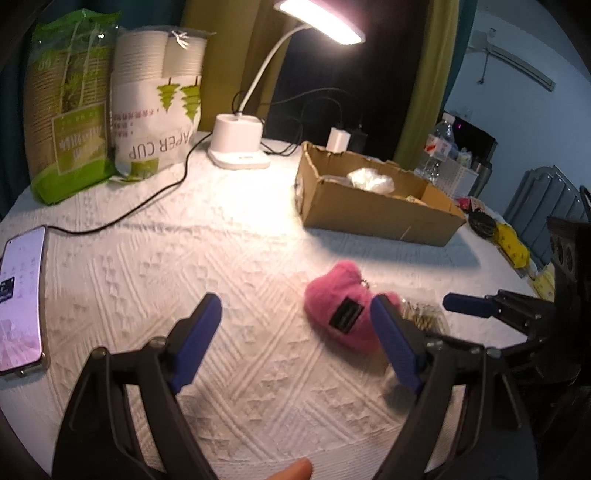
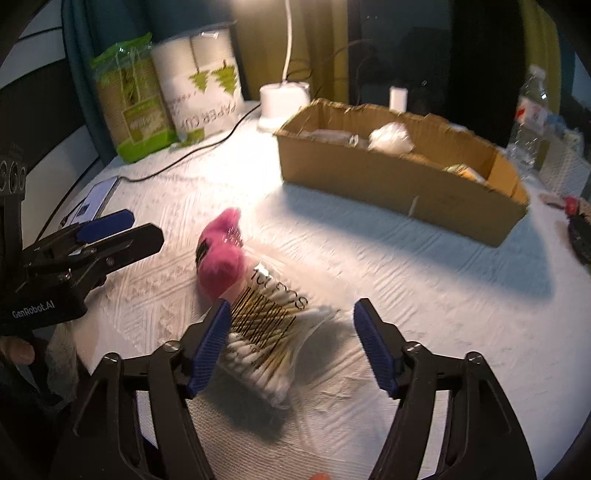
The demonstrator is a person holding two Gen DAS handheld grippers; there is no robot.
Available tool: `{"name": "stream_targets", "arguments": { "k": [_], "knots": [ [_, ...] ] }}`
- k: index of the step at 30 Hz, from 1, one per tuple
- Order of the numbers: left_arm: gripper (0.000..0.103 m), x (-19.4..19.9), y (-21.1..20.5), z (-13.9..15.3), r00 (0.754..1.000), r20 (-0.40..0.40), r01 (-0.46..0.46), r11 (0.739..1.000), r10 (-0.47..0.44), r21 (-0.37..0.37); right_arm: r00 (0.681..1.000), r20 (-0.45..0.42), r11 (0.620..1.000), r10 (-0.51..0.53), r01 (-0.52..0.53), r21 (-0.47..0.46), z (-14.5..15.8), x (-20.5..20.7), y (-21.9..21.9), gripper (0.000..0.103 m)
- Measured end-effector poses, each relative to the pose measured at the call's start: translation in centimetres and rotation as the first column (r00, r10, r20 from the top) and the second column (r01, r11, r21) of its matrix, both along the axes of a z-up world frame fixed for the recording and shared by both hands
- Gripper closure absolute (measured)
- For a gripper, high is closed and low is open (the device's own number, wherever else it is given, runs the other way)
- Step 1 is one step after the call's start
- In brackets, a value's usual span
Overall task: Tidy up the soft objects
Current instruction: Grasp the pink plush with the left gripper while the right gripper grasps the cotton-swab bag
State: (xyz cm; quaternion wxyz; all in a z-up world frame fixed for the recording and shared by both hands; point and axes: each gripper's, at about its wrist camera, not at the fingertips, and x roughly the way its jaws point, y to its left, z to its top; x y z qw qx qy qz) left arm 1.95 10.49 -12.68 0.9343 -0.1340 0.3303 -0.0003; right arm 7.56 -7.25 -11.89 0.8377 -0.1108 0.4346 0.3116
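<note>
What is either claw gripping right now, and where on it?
Nothing. The left claw is open over bare tablecloth; the right claw is open around the cotton swab packet, not clamped on it.

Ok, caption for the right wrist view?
Open right gripper poised over a bag of cotton swabs beside a pink plush, cardboard box behind.

A lit desk lamp point(image 1: 317, 18) (white, gooseneck) brightens the white-clothed table point(image 1: 229, 266) before olive curtains point(image 1: 229, 55).

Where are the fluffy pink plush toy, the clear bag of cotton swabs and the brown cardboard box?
fluffy pink plush toy point(image 1: 334, 299): left wrist view, on its fur.
clear bag of cotton swabs point(image 2: 266, 332): right wrist view, on the sticks.
brown cardboard box point(image 2: 388, 184): right wrist view, on its front wall.
</note>
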Motion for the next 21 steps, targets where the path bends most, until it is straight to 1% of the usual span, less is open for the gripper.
{"name": "stream_targets", "arguments": {
  "k": [1,4,8,9,11,12,14,21],
  "knots": [
    [0.018,0.0,0.0,-0.1,1.0,-0.004,0.002,1.0,-0.002,-0.001,1.0,-0.013,1.0,0.004,-0.004,0.008,-0.2,0.1,0.2,0.021],
    [0.009,0.3,0.0,-0.4,1.0,-0.014,0.009,1.0,-0.009,-0.01,0.999,-0.046,1.0,0.014,-0.013,0.027,-0.8,0.4,0.6,0.017],
    [0.009,0.8,-0.1,-0.4,1.0,-0.025,0.013,1.0,-0.013,-0.006,0.996,-0.081,0.998,0.037,-0.033,0.052,-1.4,0.7,0.9,0.018],
    [0.009,0.9,-0.2,-0.4,1.0,-0.027,0.014,1.0,-0.015,-0.004,0.995,-0.093,0.997,0.045,-0.04,0.064,-1.5,0.8,0.9,0.02],
    [0.009,1.3,-0.5,-0.3,0.999,-0.03,0.02,1.0,-0.02,-0.002,0.991,-0.117,0.994,0.068,-0.057,0.094,-1.6,0.9,0.8,0.038],
    [0.009,1.4,-0.7,-0.3,0.999,-0.034,0.023,1.0,-0.023,0.0,0.99,-0.116,0.993,0.076,-0.064,0.097,-1.5,0.9,0.8,0.041],
    [0.009,1.9,-1.2,-0.3,0.999,-0.04,0.033,0.999,-0.033,0.004,0.991,-0.107,0.992,0.084,-0.074,0.099,-1.2,0.7,0.7,0.052],
    [0.009,4.1,-2.8,-0.3,0.996,-0.074,0.048,0.999,-0.048,0.009,0.998,-0.059,0.996,0.037,-0.032,0.083,-0.3,1.8,-1.6,0.055]
  ]
}}
